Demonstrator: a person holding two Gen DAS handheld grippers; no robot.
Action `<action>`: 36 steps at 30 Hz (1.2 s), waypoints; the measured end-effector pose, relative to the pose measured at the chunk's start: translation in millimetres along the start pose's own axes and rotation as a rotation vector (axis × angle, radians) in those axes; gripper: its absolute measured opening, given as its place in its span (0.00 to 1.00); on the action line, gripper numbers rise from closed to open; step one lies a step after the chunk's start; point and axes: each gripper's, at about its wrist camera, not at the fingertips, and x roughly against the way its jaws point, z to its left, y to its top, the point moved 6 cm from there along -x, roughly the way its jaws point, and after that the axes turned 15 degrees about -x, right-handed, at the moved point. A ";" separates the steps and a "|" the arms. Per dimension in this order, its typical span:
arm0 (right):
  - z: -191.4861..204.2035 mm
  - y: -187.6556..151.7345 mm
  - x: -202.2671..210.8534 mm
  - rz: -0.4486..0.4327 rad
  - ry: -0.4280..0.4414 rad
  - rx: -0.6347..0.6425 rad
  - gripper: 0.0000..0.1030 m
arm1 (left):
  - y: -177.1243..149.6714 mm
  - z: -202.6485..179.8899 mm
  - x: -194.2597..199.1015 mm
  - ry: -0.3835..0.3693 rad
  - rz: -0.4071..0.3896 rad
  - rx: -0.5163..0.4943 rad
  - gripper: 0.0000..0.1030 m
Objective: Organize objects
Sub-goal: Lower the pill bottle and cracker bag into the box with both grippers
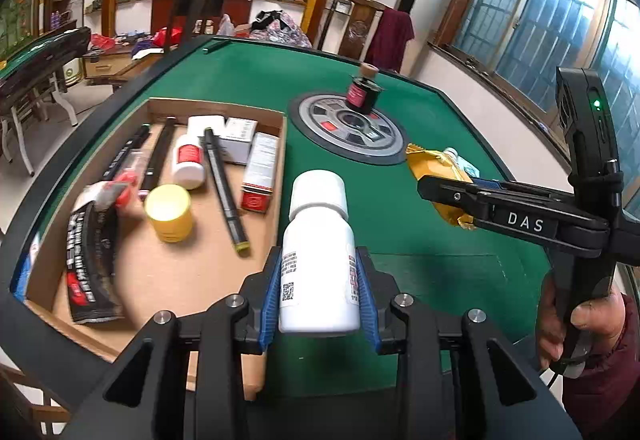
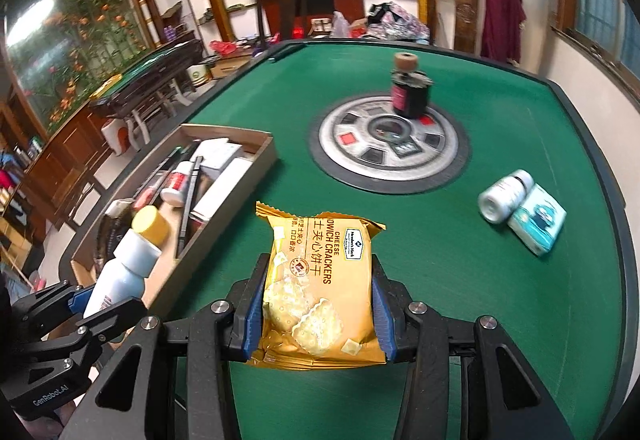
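Far left, a shallow cardboard tray (image 1: 276, 160) sits on the green felt table (image 1: 248, 76). Contents, left to right: a glossy black foil packet (image 1: 92, 260) with blurred print; dark slim pens (image 1: 154, 156), motion-smeared; a squat yellow-capped jar (image 1: 168, 213); a small white bottle with red label (image 1: 187, 161) lying on its side; a long grey marker (image 1: 226, 196) with a yellow-green tip; white cartons (image 1: 236, 136) at the back wall; a red-and-white box (image 1: 260, 176) against the right wall. The near-left corner of the tray is cut off by the frame.

Left gripper (image 1: 320, 292): blue ribbed pads closed against the sides of a smooth white plastic bottle (image 1: 318, 252), broad white cap pointing forward, held over the tray's right wall. Label text too small to read.

Centre of table: a round grey metal-look disc (image 1: 348, 128) with red and dark inset squares. On its far edge stands a dark jar with a cork-coloured stopper (image 1: 363, 88), blurred.

Right gripper (image 2: 318, 304): jaws pinch a crinkled gold foil packet (image 2: 320, 280) printed "CHEESE SANDWICH CRACKERS", held above the felt near the table's front; its lower edge is hidden behind the gripper body.

Far right: a white cylindrical bottle (image 2: 505, 194) lies on its side touching a pale teal soft pack (image 2: 538, 218), both blurred.
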 end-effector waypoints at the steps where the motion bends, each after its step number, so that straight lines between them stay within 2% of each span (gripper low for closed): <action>1: 5.4 0.2 -1.4 0.002 0.003 0.009 0.48 | -0.8 3.6 1.9 0.005 -0.003 0.004 0.33; 20: 120.6 -14.2 -42.1 0.073 0.060 0.171 0.48 | -25.8 86.1 14.9 0.163 0.007 0.057 0.33; 26: 135.8 -20.6 -60.2 0.103 0.054 0.194 0.48 | -31.3 100.0 9.9 0.211 0.023 0.045 0.33; 36: 147.6 -32.0 -85.7 0.148 0.034 0.209 0.48 | -37.3 112.9 -3.4 0.221 0.051 0.051 0.33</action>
